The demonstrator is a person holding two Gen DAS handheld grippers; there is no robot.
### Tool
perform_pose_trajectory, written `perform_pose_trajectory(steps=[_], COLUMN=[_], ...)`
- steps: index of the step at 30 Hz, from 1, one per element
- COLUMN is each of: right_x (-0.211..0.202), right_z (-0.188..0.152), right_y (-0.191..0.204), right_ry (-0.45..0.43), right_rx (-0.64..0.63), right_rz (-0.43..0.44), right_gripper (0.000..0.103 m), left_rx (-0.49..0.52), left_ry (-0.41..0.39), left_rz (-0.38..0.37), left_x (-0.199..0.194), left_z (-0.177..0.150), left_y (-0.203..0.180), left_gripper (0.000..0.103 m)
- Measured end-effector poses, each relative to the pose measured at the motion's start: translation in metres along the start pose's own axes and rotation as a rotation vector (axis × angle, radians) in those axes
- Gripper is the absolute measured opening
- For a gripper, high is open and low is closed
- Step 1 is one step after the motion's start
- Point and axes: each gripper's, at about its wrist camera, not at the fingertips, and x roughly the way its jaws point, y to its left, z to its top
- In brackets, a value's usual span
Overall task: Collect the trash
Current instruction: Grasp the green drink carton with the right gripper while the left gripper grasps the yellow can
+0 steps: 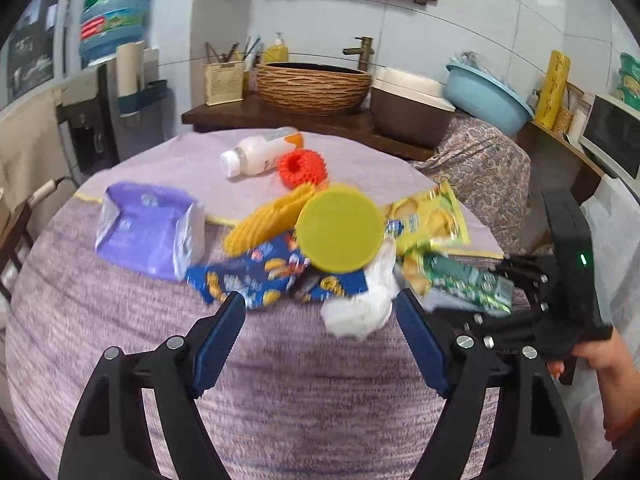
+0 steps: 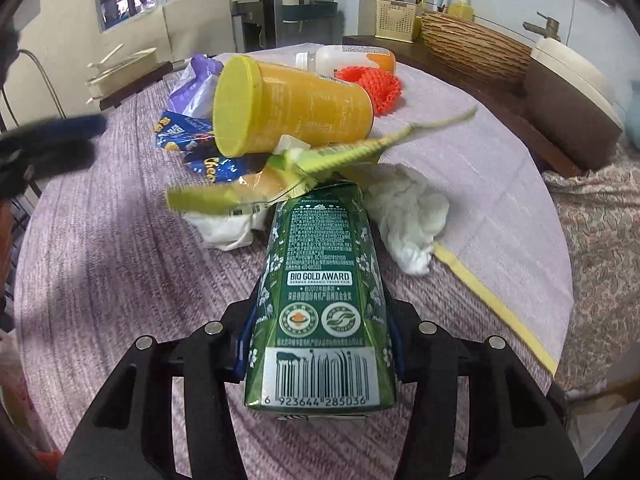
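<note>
- The right gripper (image 2: 320, 344) is clamped on a green drink carton (image 2: 320, 308), its blue pads pressed against both long sides and the barcode end nearest the lens.
- The carton points away from the camera toward the litter heap on the lilac tablecloth (image 2: 120, 264); whether its far end rests on the cloth cannot be told.
- The left gripper (image 1: 320, 320) stands wide apart with nothing between its blue pads (image 1: 218, 340), poised above bare cloth on the near side of the heap.
- From the left wrist view, a person's hand (image 1: 596, 364) grips the right tool's handle to the right of the carton.
- Just beyond the carton lie crumpled white tissue (image 2: 408, 216) and a yellow-green snack wrapper (image 2: 320, 160).
- Behind the carton, a yellow lidded tub (image 2: 288, 108) lies on its side, partly over a blue snack packet (image 2: 188, 136).
- Left of the tub sits a purple pouch (image 1: 148, 232).
- Farthest from the carton are an orange mesh scrubber (image 2: 372, 84) and a white bottle (image 2: 344, 60) on its side.
</note>
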Motion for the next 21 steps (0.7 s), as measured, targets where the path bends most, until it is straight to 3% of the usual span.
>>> perform_pose_trajectory(steps=[6,10,12,16,21], right_x=[-0.020,-0.038,-0.047,-0.060,-0.072], right_z=[-0.025,-0.048,-0.059,-0.072,-0.082], right_y=[-0.002,-0.001,0.001,0.002,-0.006], right_ry=[-0.024,-0.055,-0.070,-0.106,-0.126], right_rx=[0.080,0.149,0.170,0.210,0.256], right_rz=[0.035,0.040,0.032,0.023,0.022], right_gripper=[0.051,0.051,0.051,0.051,0.051], left_rx=[0.044,0.062,0.094,0.224,0.255], left_ry=[0.067,0.203,0.260,0.399,0.513], left_rz=[-0.046,-0.138,-0.118,0.004,0.035], left_x=[0.029,0.068,0.088,0.138,0.175], left_z=[0.054,0.092,0.105,0.114,0.109], left_y=[-0.008,-0.020,-0.028,-0.045,-0.048], left_gripper=[0.076,0.076,0.076,0.075,0.073])
